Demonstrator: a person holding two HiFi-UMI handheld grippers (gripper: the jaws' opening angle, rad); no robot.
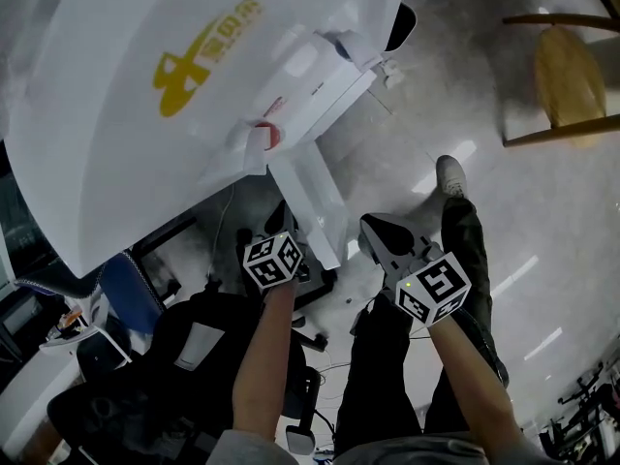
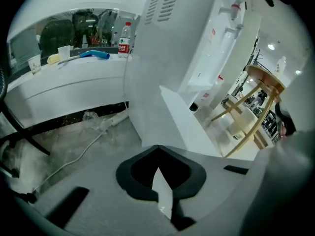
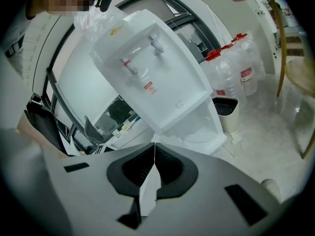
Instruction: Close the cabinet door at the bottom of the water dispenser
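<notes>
Cabinet door (image 1: pixel 312 200) hangs wide open, closing not begun; left gripper (image 2: pixel 157 149) and right gripper (image 3: pixel 153 146) both pinched together, empty.

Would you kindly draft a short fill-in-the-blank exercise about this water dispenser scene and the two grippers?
1. The cabinet door at the bottom of the water dispenser stands ____.
2. The left gripper and the right gripper each have their fingers ____, with nothing between them.
3. The water bottles on the floor beside the dispenser have ____ caps.
Missing words: open; shut; red.
</notes>
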